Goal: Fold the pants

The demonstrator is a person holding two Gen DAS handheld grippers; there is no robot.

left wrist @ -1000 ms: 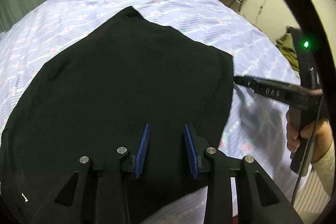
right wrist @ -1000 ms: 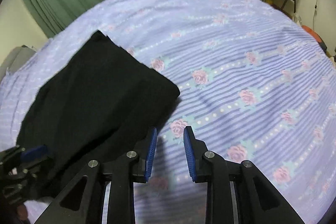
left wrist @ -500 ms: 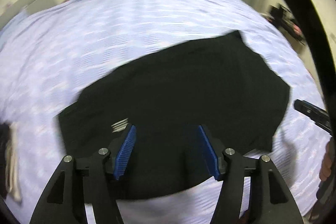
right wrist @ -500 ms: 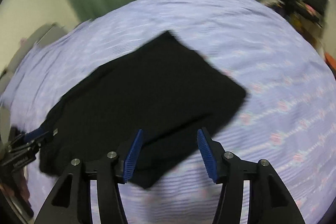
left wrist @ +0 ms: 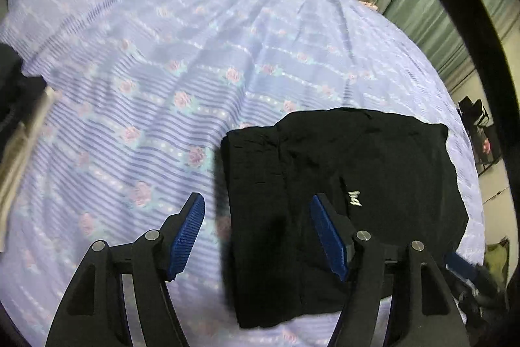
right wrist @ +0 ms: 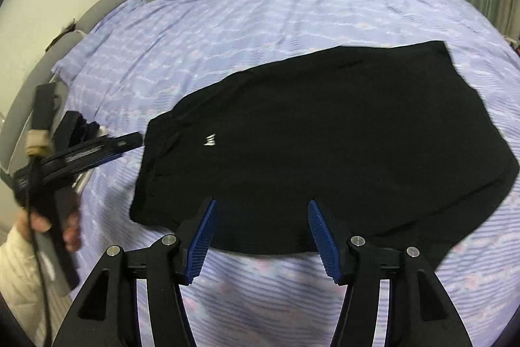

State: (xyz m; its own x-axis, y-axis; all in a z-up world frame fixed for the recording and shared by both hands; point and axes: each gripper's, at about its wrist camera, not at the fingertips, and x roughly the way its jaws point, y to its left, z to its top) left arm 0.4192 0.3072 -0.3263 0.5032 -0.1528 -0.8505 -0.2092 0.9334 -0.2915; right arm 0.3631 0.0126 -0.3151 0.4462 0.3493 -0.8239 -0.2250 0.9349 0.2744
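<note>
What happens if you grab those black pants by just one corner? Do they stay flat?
Probably not. The pants lie limp and creased on the bed, so they would likely droop and unfold. Thin cloth like this looks light, and it may slide a little on the sheet.

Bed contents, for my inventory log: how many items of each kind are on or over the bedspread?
Black pants: 1
Hand-held grippers, left and right, both open: 2
Floral bedspread: 1
Total: 4
</note>
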